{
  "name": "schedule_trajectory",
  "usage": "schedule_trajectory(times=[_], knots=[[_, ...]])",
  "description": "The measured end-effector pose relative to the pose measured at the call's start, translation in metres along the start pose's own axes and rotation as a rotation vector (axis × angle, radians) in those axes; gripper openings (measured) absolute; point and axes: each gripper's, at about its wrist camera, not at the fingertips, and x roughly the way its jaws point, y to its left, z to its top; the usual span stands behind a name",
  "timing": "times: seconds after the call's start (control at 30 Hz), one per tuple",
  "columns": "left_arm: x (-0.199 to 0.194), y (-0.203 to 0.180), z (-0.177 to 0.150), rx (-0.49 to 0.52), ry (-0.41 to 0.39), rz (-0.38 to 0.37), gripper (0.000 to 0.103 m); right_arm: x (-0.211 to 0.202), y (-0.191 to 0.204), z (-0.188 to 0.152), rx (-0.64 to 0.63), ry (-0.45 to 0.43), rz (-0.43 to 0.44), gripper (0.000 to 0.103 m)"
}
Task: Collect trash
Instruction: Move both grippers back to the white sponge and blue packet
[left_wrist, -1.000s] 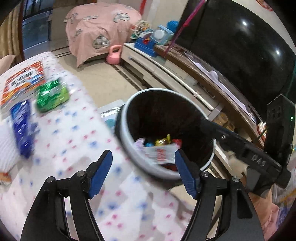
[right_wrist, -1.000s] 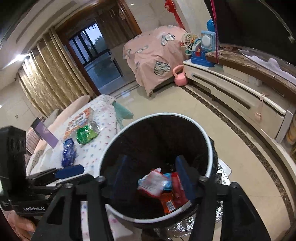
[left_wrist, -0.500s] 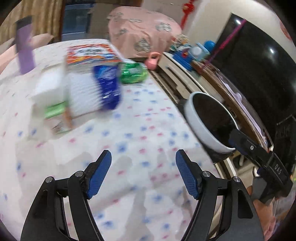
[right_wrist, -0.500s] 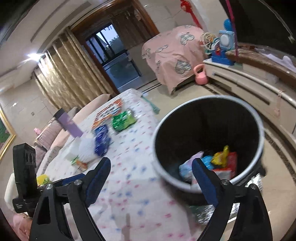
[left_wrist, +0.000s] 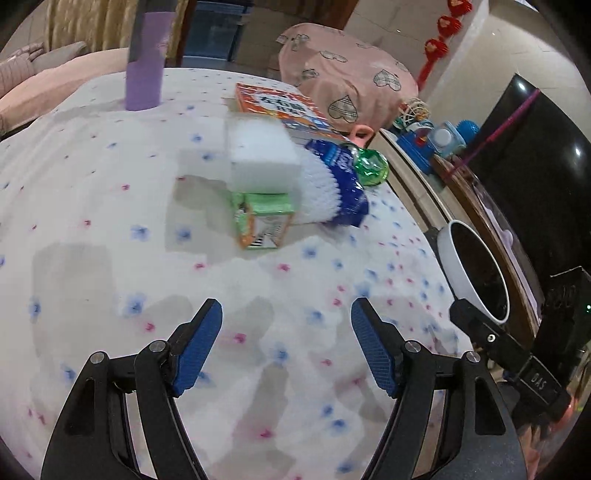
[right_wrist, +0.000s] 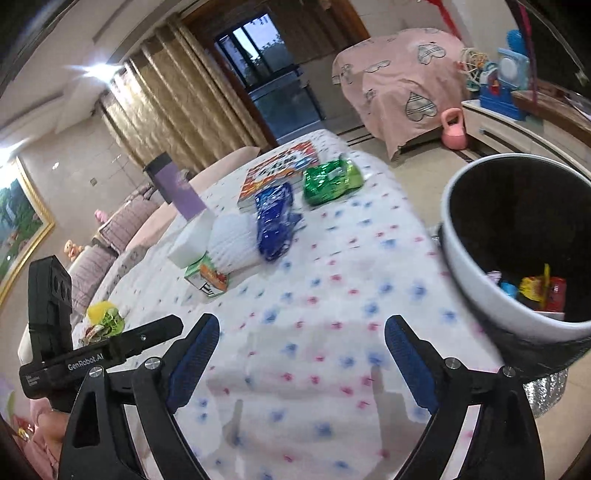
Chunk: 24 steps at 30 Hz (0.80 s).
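Both tools have swung off the bin (right_wrist: 480, 266) and back over the table (left_wrist: 92, 206) w/ the spotted cloth. The left gripper (left_wrist: 286, 349) and right gripper (right_wrist: 301, 363) gape wide, nothing held, so the last drop looks done. Bin sits off the table's right edge (wrappers inside). Remaining trash clusters toward the far edge: blue wrapper (right_wrist: 275, 221), green packet (right_wrist: 328, 181), small carton (left_wrist: 262, 225). Next pickup likely there.
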Motion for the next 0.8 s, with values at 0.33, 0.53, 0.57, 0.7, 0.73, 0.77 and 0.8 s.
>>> schedule_trajectory(times=[0.33, 0.53, 0.57, 0.7, 0.73, 0.77, 0.8], knots=[[0.006, 0.017, 0.011, -0.029, -0.006, 0.017, 0.075, 0.03, 0.01, 0.01, -0.026, 0.033, -0.051, 0.08], [0.012, 0.019, 0.027, -0.036, -0.011, 0.013, 0.075, 0.043, 0.01, 0.021, -0.004, 0.032, -0.048, 0.069], [0.012, 0.017, 0.033, -0.035, -0.022, 0.013, 0.076, 0.046, 0.009, 0.023, 0.003, 0.033, -0.042, 0.069], [0.018, 0.01, 0.052, -0.023, -0.053, 0.026, 0.078, 0.052, 0.01, 0.03, 0.012, 0.027, -0.038, 0.067], [0.02, 0.01, 0.057, -0.022, -0.058, 0.027, 0.078, 0.053, 0.01, 0.032, 0.012, 0.027, -0.036, 0.067], [0.023, 0.01, 0.062, -0.023, -0.064, 0.033, 0.078, 0.054, 0.011, 0.033, 0.012, 0.027, -0.032, 0.067], [0.024, 0.01, 0.065, -0.026, -0.071, 0.042, 0.078, 0.056, 0.011, 0.035, 0.01, 0.026, -0.033, 0.067]])
